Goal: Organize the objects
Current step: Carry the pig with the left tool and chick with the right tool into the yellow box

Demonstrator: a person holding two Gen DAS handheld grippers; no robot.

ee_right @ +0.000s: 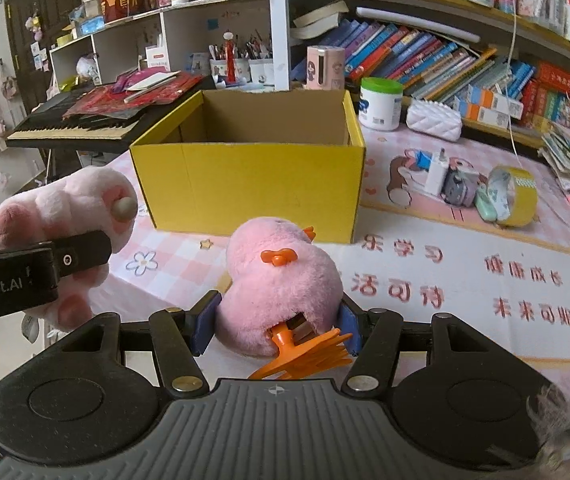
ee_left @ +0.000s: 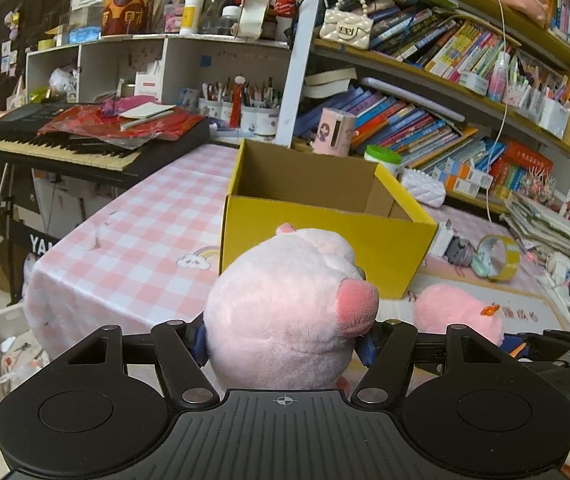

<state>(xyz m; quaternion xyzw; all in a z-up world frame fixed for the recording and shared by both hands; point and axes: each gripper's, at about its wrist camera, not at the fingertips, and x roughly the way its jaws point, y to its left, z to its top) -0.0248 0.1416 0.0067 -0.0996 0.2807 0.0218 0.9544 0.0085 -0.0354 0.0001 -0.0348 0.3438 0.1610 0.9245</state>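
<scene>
Cluttered bookshelves [ee_right: 445, 52] are seen behind a checked table [ee_left: 133, 232], where an empty yellow box [ee_right: 253, 184] awaits; a pig plush [ee_left: 285, 320] is pinched by the left gripper [ee_left: 285, 344] and a pink duck plush [ee_right: 281, 292] by the right gripper [ee_right: 277, 328], neither yet boxed.

There are two soft toys: one pale pink pig [ee_left: 285, 320] and one brighter pink fluffy bird [ee_right: 281, 292] with orange feet. There is one yellow box [ee_right: 249, 172], one roll of yellow tape [ee_right: 513, 196], one white tub with a green lid [ee_right: 381, 104], one white quilted purse [ee_right: 433, 120] and one keyboard with piano keys [ee_left: 57, 144]. There are two black grippers [ee_left: 285, 340] [ee_right: 277, 324], one for each toy, and too many books on the shelves to count.
</scene>
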